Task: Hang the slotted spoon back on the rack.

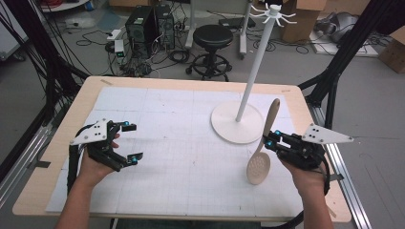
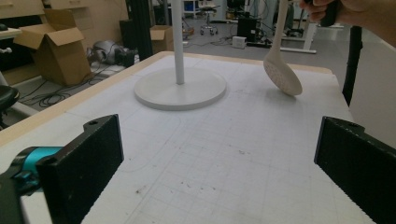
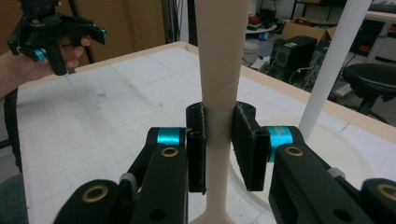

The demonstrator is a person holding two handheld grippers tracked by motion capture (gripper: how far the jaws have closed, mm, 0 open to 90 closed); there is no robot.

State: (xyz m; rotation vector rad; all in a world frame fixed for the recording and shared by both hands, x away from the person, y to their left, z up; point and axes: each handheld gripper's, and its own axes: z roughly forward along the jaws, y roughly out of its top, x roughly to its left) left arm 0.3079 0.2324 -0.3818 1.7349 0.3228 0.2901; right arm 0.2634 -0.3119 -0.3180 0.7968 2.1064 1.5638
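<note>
The right gripper (image 1: 270,139) is squeezing the spoon (image 1: 261,152) by its thin handle while the left gripper (image 1: 132,141) is waiting open, so the spoon could be slipping and bumping the white stand (image 1: 237,122).

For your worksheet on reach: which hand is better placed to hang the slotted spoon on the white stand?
Right. Its tongs already clamp the slotted spoon beside the white stand; the left tongs are open, farther away.

Both grippers, left gripper (image 1: 128,141) and right gripper (image 1: 268,139), are black with teal joints. Each carries a grey three-cornered plate. Brass-ringed screws dot the arms.
</note>
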